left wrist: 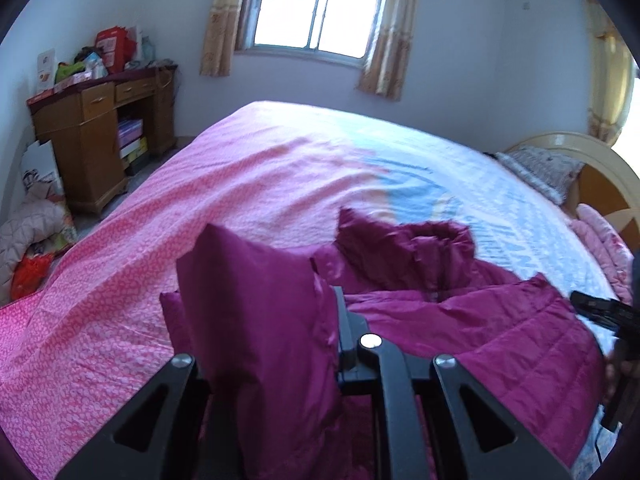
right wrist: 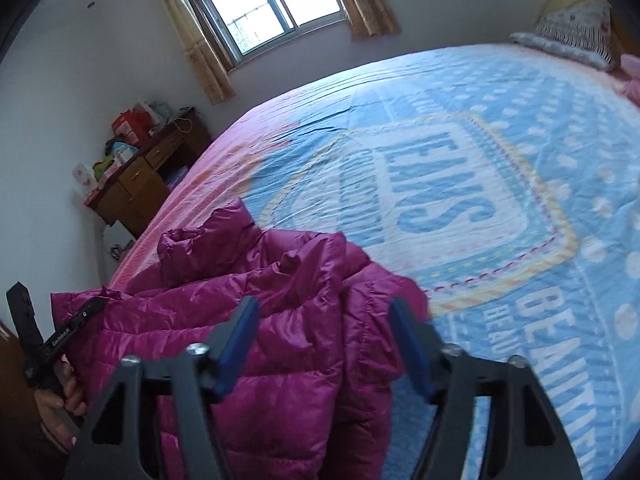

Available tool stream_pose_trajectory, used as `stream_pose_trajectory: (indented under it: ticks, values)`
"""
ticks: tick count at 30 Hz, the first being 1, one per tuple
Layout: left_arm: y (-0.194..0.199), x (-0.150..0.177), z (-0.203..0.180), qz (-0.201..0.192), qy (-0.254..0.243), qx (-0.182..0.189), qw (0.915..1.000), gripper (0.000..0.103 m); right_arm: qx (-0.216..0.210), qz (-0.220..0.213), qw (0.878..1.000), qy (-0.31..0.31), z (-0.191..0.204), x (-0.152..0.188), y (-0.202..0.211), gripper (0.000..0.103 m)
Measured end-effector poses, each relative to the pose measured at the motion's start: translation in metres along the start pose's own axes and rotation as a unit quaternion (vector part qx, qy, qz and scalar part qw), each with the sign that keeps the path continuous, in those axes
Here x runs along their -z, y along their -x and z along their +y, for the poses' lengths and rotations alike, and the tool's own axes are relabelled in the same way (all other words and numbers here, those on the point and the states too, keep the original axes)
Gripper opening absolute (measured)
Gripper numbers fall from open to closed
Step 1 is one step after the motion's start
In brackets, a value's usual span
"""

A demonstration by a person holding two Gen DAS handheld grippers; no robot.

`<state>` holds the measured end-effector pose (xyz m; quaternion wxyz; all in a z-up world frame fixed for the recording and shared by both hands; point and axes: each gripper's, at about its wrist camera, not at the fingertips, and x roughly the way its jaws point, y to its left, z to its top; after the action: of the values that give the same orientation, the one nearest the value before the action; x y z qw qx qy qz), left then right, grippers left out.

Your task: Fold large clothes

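Observation:
A magenta quilted jacket (left wrist: 460, 312) lies crumpled at the near edge of the bed (left wrist: 240, 184), collar toward the far side. My left gripper (left wrist: 322, 304) is shut on a fold of its fabric, which stands up and hides the left finger. In the right wrist view the jacket (right wrist: 280, 300) lies under and between the blue pads (right wrist: 242, 324) of my right gripper (right wrist: 324, 316), which is open and does not press on it. The left gripper (right wrist: 92, 306) shows at the jacket's left edge, held by a hand (right wrist: 64, 396). The right gripper (left wrist: 588, 308) pokes in from the right.
The bed's sheet (right wrist: 500, 140) is pink at one side and blue with large letters at the other. A pillow (left wrist: 544, 168) and a headboard (left wrist: 592, 156) stand at the right. A cluttered wooden desk (left wrist: 100, 128) and a heap of clothes (left wrist: 28, 232) sit left, a window (left wrist: 316, 4) behind.

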<state>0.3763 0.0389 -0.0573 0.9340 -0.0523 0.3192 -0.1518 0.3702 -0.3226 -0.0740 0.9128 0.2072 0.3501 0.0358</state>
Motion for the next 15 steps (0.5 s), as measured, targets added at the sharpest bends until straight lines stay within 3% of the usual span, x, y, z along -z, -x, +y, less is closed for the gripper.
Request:
stream_pose_trajectory:
  ticks: [3, 6, 11, 15]
  values:
    - [0.016, 0.002, -0.004, -0.02, -0.01, 0.024, 0.9995, 0.015, -0.012, 0.016, 0.999, 0.031, 0.011, 0.005, -0.01, 0.067]
    - [0.034, 0.004, -0.004, -0.033, -0.014, 0.053, 0.9979, 0.014, 0.02, 0.027, 0.996, 0.08, 0.023, 0.014, -0.009, 0.007]
    - [0.092, 0.017, 0.001, -0.051, -0.029, 0.131, 0.9897, 0.013, -0.034, -0.013, 0.996, 0.076, 0.021, 0.041, 0.052, 0.007]
    - [0.154, 0.046, 0.003, -0.06, -0.076, 0.177, 0.9795, 0.013, -0.073, 0.01, 0.995, 0.073, 0.012, 0.083, 0.1, 0.007]
